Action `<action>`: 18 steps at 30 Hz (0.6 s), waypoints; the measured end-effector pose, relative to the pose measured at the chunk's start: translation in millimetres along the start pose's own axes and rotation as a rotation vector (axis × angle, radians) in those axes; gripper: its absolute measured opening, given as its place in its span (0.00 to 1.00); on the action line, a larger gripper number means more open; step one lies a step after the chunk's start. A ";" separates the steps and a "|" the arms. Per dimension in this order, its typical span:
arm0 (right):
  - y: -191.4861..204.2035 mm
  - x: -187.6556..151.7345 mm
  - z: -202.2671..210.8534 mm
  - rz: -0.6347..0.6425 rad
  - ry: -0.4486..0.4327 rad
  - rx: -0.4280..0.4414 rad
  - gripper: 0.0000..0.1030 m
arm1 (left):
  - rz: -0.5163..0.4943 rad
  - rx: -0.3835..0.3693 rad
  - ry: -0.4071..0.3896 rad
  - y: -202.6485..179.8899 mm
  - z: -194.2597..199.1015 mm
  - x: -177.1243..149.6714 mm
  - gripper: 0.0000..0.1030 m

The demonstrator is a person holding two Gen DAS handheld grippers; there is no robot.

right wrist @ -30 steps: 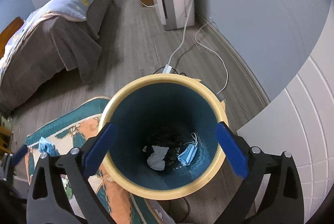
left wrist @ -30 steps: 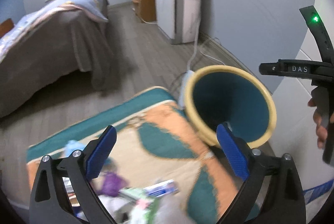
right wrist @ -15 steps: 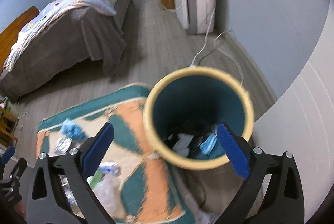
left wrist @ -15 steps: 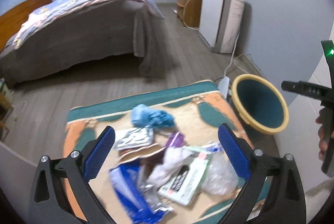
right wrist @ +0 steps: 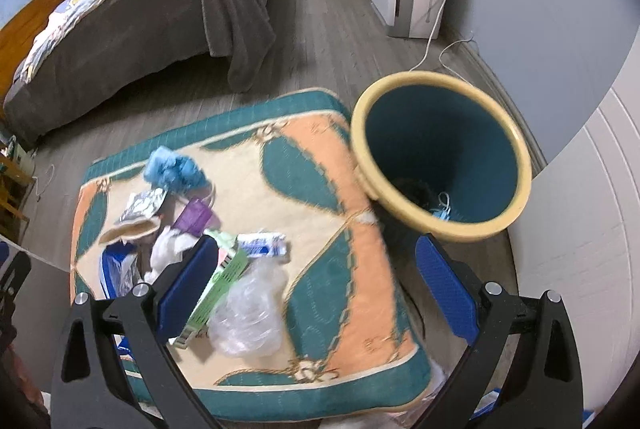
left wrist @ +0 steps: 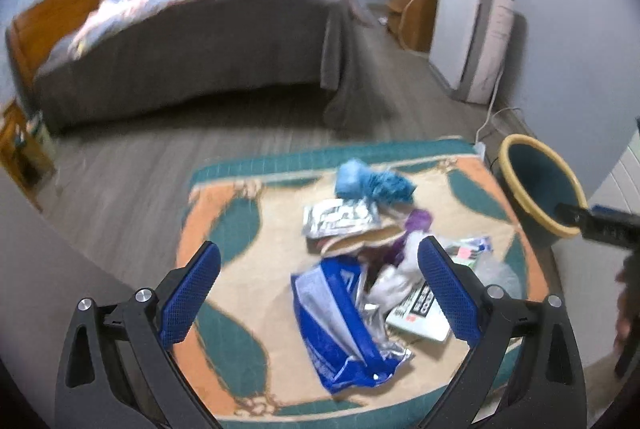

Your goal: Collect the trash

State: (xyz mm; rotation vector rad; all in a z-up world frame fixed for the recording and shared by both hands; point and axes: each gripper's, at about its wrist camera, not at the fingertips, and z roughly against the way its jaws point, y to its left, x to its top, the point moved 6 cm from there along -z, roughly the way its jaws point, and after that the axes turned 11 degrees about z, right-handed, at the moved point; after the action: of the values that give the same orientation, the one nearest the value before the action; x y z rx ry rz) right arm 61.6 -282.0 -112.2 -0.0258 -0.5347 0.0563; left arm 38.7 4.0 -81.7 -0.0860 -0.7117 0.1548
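Black frames, blue textured jaws

Our two wrist cameras look down from above the rug toward the bed; both views share rug, bin, bed.

The left gripper is held with its jaws spread wide, nothing between the blue pads. The right gripper is likewise held wide open and empty. Beyond the left gripper's right finger, part of a hand is seen at the frame's edge.
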 end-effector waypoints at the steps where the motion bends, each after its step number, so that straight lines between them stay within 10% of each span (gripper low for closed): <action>1: 4.5 -2.8 -3.2 0.008 0.008 -0.006 0.94 | 0.019 0.010 0.022 3.4 -7.4 -4.8 0.95; 18: 25.2 -30.8 -50.6 0.062 0.144 -0.039 0.94 | 0.010 0.145 0.163 11.3 -74.1 -48.7 0.95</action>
State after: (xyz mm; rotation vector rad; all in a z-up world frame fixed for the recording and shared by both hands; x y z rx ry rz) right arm 59.8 -259.2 -172.4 -0.0839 -0.3913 0.1034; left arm 49.7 4.9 -170.4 0.0362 -0.5355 0.2059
